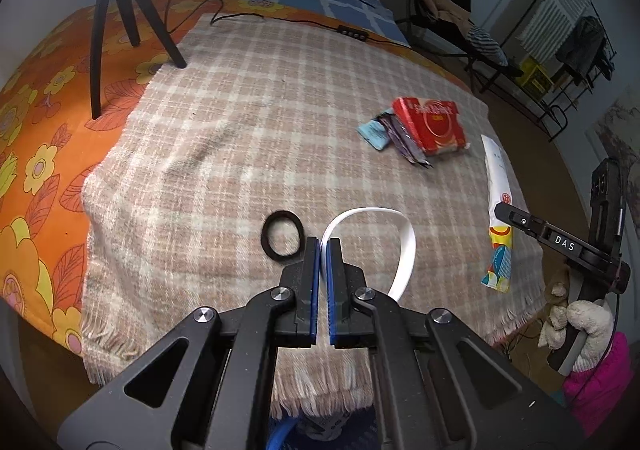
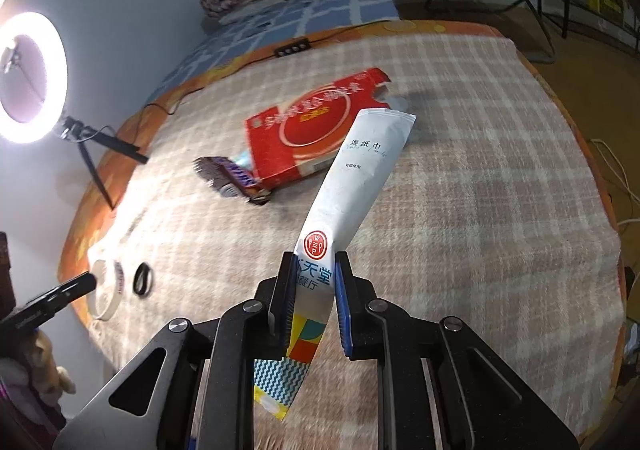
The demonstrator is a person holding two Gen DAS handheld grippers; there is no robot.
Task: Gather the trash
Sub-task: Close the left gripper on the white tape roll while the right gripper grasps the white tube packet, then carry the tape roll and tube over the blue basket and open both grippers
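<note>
My left gripper (image 1: 324, 240) is shut on a white plastic band (image 1: 408, 246) that loops out to its right over the checked blanket (image 1: 248, 121). A black hair tie (image 1: 282, 236) lies just left of its tips. My right gripper (image 2: 314, 260) is shut on a long white wet-wipe sachet (image 2: 356, 177), held tilted above the blanket; the sachet also shows in the left wrist view (image 1: 498, 205). A red box (image 2: 308, 129) lies beyond it on a purple wrapper (image 2: 232, 177) and a light-blue wrapper (image 1: 374, 133).
A ring light on a black tripod (image 1: 116, 17) stands at the far left on the orange flowered sheet (image 1: 36, 153), with its cable (image 1: 280, 17) running across the far side. A folding chair (image 1: 448, 5) and a clothes rack (image 1: 568, 41) stand on the floor at the right.
</note>
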